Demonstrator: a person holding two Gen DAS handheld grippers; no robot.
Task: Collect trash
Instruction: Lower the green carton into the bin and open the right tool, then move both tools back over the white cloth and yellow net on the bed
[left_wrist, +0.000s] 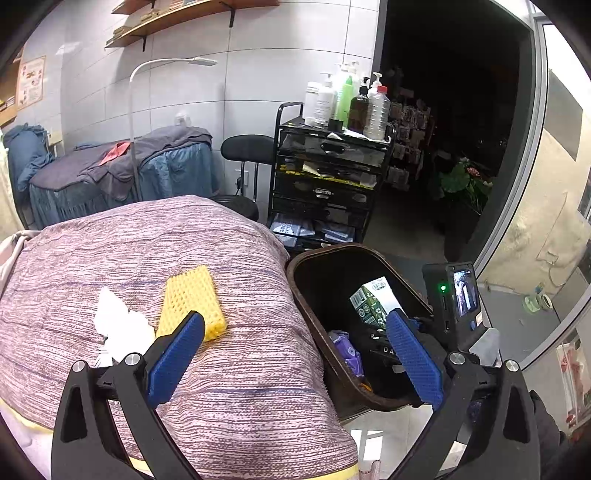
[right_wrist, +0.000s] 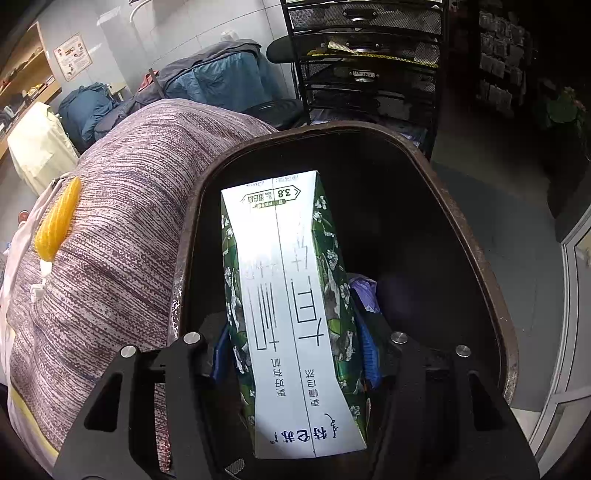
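So the right gripper (right_wrist: 295, 354) has its blue pads clamped on both sides of a milk carton (right_wrist: 291, 317), a green and white one with flower print, and it's holding it right over the open mouth of the brown trash bin (right_wrist: 476, 236). Carton's pointing down into the bin, not resting on anything as far as I can see. There's something purple (right_wrist: 364, 290), a wrapper maybe, lying at the bottom just past it.

The left gripper (left_wrist: 295, 354) is spread wide with nothing between its fingers, one finger hanging over the bed and the other over the bin's edge. Under the bed-side finger there's crumpled white tissue (left_wrist: 118, 321) on the striped pinkish bedspread (left_wrist: 221, 387), and touching it, a little further out, a yellow bumpy sponge-looking block (left_wrist: 194, 301). The bin stands right up against the side of the bed.

Further back there's a black drawer cart (left_wrist: 325, 177) with bottles (left_wrist: 347, 103) on top, a black stool (left_wrist: 247, 147) next to it, and another bed with blue covers (left_wrist: 122, 173) by the tiled wall.
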